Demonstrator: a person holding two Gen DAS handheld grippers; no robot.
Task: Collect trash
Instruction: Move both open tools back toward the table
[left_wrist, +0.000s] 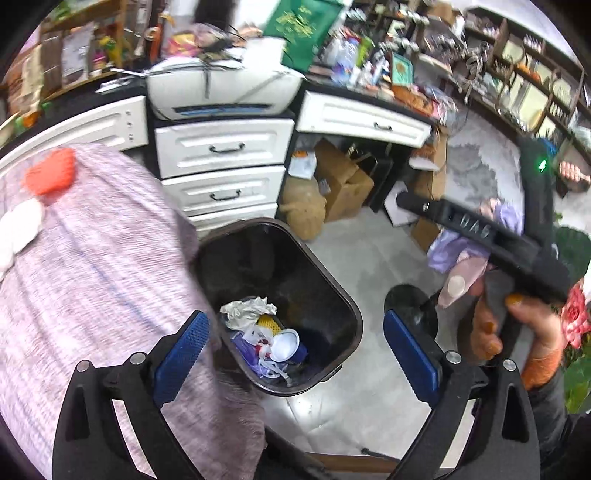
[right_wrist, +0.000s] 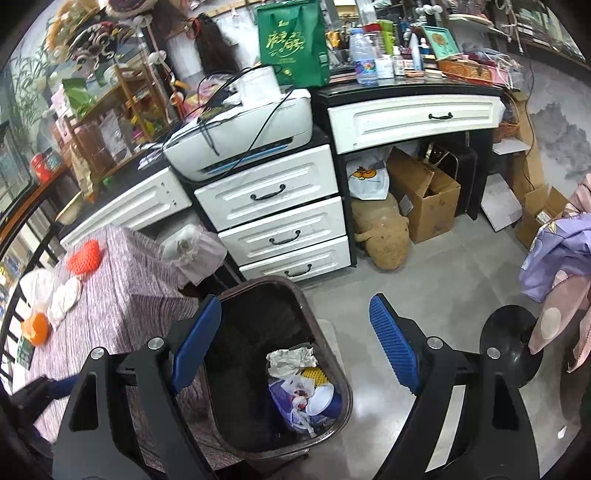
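Observation:
A dark trash bin (left_wrist: 343, 314) stands on the floor beside a cloth-covered table (left_wrist: 92, 277); it also shows in the right wrist view (right_wrist: 258, 295). It holds crumpled paper (left_wrist: 247, 312), a white cup (left_wrist: 284, 345) and wrappers (right_wrist: 295, 402). My left gripper (left_wrist: 291, 350) is open and empty above the bin. My right gripper (right_wrist: 295, 350) is open and empty above the bin; its body (left_wrist: 480, 232) shows in a hand at the right of the left wrist view. On the table lie an orange net piece (right_wrist: 85, 256), white crumpled tissues (right_wrist: 62, 295) and an orange peel (right_wrist: 35, 328).
White drawers (right_wrist: 280, 221) with a printer (right_wrist: 243, 136) on top stand behind the bin. Cardboard boxes (right_wrist: 424, 195) and a plush toy (right_wrist: 384, 236) sit under the desk. A black stand base (right_wrist: 513, 343) with hanging clothes (right_wrist: 561, 258) is at the right.

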